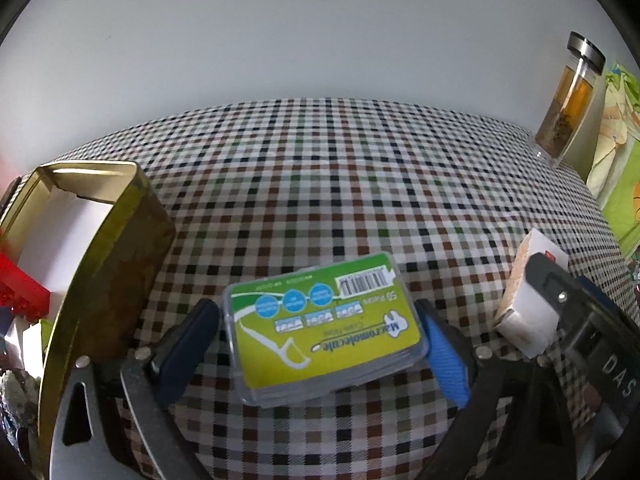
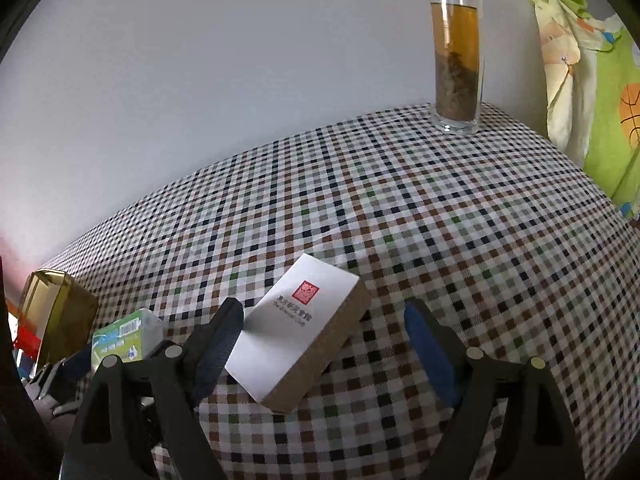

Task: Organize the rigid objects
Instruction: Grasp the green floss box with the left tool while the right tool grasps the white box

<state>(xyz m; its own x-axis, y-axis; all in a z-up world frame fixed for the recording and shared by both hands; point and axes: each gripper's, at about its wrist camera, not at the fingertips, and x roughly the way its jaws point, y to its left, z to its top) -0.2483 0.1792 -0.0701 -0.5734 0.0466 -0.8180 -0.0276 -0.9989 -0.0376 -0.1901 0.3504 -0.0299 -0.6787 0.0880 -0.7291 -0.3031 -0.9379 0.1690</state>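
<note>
A flat floss-pick box (image 1: 326, 328) with a green label lies on the checked tablecloth (image 1: 320, 184). My left gripper (image 1: 318, 312) stands around it, its pads against the box's two short sides. To its left stands an open gold tin (image 1: 108, 260) with a white lining and a red brick (image 1: 20, 292) inside. In the right wrist view, a white box with cork-coloured sides (image 2: 300, 332) lies between the fingers of my right gripper (image 2: 324, 312). The left finger is close against this box, and a clear gap separates it from the right finger. The gripper is open.
A tall glass tea bottle (image 2: 456, 52) with a metal cap stands at the table's far right corner by the white wall. A green printed cloth (image 2: 600, 100) hangs past the right edge. The gold tin (image 2: 56, 312) and floss box (image 2: 124, 336) sit at the right view's left.
</note>
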